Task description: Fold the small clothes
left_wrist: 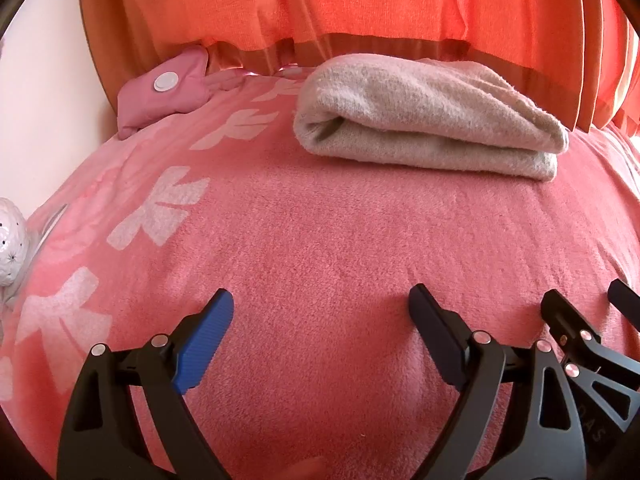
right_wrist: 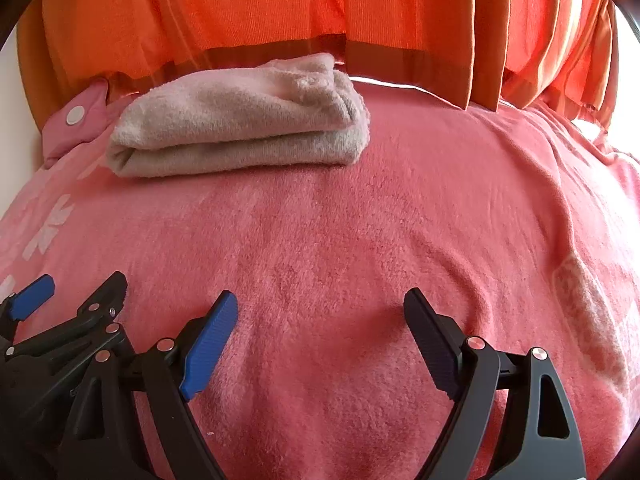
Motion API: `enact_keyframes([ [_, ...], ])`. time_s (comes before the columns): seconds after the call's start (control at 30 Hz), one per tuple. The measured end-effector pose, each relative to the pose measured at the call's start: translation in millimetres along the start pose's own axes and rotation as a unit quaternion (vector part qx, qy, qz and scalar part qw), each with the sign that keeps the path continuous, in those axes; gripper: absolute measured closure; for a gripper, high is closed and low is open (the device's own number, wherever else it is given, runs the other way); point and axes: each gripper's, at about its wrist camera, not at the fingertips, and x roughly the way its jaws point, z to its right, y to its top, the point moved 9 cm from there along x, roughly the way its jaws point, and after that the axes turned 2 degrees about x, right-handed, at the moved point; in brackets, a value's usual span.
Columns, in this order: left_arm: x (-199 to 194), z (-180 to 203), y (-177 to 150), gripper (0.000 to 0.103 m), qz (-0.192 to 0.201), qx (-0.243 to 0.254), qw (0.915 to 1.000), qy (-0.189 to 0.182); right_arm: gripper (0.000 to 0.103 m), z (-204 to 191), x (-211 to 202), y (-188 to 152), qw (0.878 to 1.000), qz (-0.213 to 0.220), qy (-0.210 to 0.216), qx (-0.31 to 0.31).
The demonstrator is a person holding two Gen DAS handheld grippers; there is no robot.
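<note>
Left wrist view, far left edge: a white patterned object [left_wrist: 12,244], partly cut off, sits at the border of the pink fleece blanket [left_wrist: 320,248]. Blanket carries a row of pale bow prints [left_wrist: 160,212] down its left side. Further back on the left lies a pink padded item [left_wrist: 164,88] with a white round snap. To the right of that item, near the blanket's far edge, rests the folded beige towel [left_wrist: 428,120], doubled over with its layered edges toward the camera; orange curtains [left_wrist: 360,4] hang directly behind it. Left hand-held gripper [left_wrist: 322,320] hovers low over bare blanket, fingers spread wide, nothing between them; blue pad [left_wrist: 208,344] on its left finger. Right hand-held gripper [left_wrist: 580,312] just beside it at the frame's right, also parted and empty.

Right wrist view: towel [right_wrist: 240,128] sits upper left, well apart from the right hand-held gripper [right_wrist: 320,320], which is spread wide over the blanket [right_wrist: 360,240].
</note>
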Motion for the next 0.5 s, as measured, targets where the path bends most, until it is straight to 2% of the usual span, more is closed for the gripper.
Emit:
enact_keyframes([
  [0.5, 0.9, -0.7, 0.3, 0.017, 0.0, 0.001, 1.0, -0.002, 0.02, 1.3, 0.3, -0.4, 1.0, 0.0, 0.001, -0.001],
])
